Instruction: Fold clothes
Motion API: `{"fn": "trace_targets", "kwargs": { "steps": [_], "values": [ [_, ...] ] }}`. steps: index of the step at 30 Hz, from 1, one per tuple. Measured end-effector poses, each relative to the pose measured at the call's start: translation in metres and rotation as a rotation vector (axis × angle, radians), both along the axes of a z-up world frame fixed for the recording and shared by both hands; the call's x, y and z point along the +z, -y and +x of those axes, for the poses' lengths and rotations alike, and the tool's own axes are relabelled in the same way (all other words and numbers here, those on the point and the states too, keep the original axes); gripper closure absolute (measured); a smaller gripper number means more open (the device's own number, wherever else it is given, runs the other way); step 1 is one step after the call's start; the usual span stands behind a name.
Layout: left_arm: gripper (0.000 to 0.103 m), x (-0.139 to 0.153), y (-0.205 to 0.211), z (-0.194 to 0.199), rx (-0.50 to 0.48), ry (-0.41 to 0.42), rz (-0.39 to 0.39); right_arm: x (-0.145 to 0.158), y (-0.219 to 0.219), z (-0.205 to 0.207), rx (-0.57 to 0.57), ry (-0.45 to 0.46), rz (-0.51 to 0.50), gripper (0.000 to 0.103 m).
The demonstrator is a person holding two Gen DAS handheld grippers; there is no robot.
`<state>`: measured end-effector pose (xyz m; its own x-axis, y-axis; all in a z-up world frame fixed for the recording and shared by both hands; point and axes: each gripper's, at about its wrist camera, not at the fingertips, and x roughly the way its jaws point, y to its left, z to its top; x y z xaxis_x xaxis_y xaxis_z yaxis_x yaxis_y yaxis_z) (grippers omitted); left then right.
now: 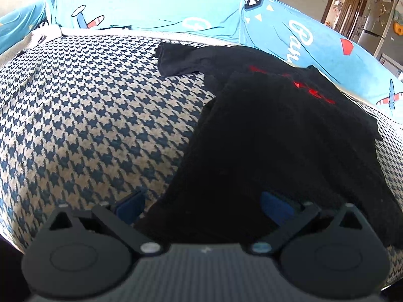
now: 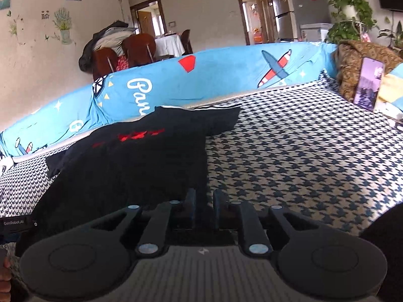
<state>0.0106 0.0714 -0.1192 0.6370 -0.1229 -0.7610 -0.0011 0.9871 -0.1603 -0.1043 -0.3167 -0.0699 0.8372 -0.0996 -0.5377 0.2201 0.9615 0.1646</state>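
A black T-shirt (image 1: 277, 125) with a red print lies flat on the houndstooth cover (image 1: 88, 113), one short sleeve (image 1: 176, 60) spread to the far left. My left gripper (image 1: 204, 206) is open wide, its blue-padded fingers on either side of the shirt's near hem and the cloth lying loose between them. In the right wrist view the same T-shirt (image 2: 138, 166) fills the left half. My right gripper (image 2: 205, 200) hovers at the shirt's right edge near the hem. Its two fingers stand a narrow gap apart, and the dark gap hides whether cloth is inside.
A blue cartoon-print sheet (image 2: 214, 75) covers the backrest behind the shirt. To the right lies open houndstooth cover (image 2: 302, 151). A phone (image 2: 369, 85) leans on a brown patterned cloth (image 2: 357, 58) at the far right. Chairs and a fridge stand beyond.
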Motion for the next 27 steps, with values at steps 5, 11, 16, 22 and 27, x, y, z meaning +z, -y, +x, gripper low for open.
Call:
{"fn": "trace_targets", "kwargs": {
  "steps": [5,11,16,22,27],
  "values": [
    [0.0,-0.002,0.005,0.002,-0.011,-0.002,0.012,-0.003,0.001,0.027,0.06,-0.025,-0.008,0.086],
    [0.0,-0.002,0.007,0.004,-0.008,0.001,0.015,-0.005,0.011,0.073,0.117,-0.051,-0.038,0.081],
    [0.0,-0.004,0.008,0.006,0.0,0.002,0.014,-0.006,0.025,0.11,0.161,-0.064,-0.017,0.075],
    [0.0,-0.008,0.012,0.009,0.006,-0.001,0.038,-0.015,0.041,0.149,0.163,-0.108,0.031,0.065],
    [0.0,-0.011,0.018,0.009,-0.006,0.003,0.085,-0.028,0.05,0.179,0.148,-0.146,0.056,0.063]
  ]
}}
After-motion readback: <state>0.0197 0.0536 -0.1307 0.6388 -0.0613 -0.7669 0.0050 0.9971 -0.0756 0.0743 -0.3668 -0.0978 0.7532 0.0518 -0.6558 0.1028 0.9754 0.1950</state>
